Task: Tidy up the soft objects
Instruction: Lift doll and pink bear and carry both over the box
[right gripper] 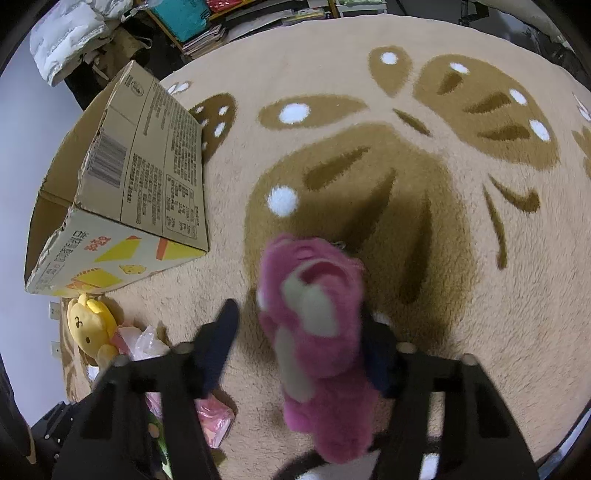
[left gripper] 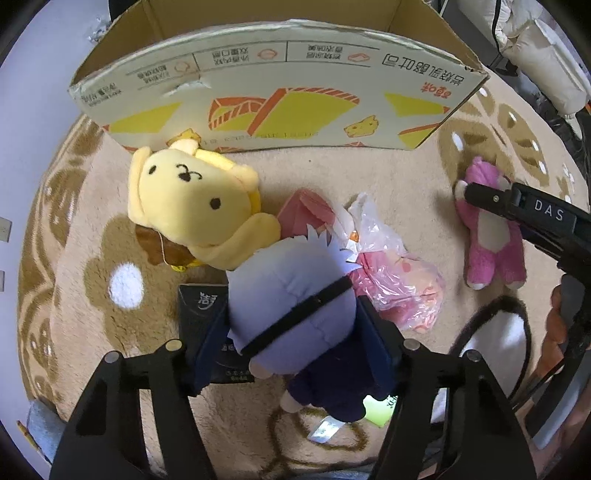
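My left gripper (left gripper: 295,328) is shut on a lavender-headed doll in navy clothes (left gripper: 295,295), held over the rug. A yellow dog plush (left gripper: 192,206) lies just ahead, in front of the open cardboard box (left gripper: 280,99). A pink plush in a plastic bag (left gripper: 399,280) lies to the right. My right gripper (right gripper: 299,343) is open around a pink bear plush (right gripper: 317,332), which lies on the rug between its fingers; the left finger stands apart from it. The bear (left gripper: 487,236) and the right gripper's finger also show in the left wrist view.
The box (right gripper: 122,206) stands at the left of the beige patterned rug (right gripper: 406,147). A black packet (left gripper: 199,314) lies under my left gripper. A cat-ear headband (left gripper: 491,325) lies at the right. Books and a white jacket (right gripper: 70,33) sit beyond the rug.
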`<move>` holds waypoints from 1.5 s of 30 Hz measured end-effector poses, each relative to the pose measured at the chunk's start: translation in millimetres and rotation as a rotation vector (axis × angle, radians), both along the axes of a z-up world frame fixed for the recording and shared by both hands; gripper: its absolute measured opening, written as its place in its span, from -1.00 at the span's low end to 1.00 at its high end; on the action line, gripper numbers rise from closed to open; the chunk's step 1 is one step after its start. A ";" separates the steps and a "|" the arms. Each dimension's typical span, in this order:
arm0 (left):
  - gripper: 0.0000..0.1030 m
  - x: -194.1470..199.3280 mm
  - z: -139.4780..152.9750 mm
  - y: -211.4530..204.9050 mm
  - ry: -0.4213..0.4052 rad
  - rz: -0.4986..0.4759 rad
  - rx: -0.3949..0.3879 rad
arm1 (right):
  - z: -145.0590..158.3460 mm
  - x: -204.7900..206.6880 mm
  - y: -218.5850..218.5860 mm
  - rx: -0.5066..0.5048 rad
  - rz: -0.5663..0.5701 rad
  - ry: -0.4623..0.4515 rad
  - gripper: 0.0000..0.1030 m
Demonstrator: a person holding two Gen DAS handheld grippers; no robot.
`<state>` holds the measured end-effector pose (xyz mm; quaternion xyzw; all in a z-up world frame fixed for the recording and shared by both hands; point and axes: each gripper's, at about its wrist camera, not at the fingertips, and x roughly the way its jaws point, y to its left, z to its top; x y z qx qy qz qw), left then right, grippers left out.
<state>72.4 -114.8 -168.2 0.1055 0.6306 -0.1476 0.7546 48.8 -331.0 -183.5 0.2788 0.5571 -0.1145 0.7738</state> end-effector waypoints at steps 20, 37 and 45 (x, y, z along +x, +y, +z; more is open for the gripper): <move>0.25 -3.7 71.0 20.1 -0.347 0.045 0.009 | 83.5 -13.8 32.4 -0.037 0.133 -0.369 -0.22; 0.25 36.4 149.1 48.6 -0.610 0.106 -0.028 | 146.2 -11.0 45.4 -0.120 0.213 -0.603 -0.22; 0.26 64.2 168.5 52.2 -0.683 0.101 -0.032 | 156.4 8.5 50.3 -0.143 0.255 -0.647 -0.22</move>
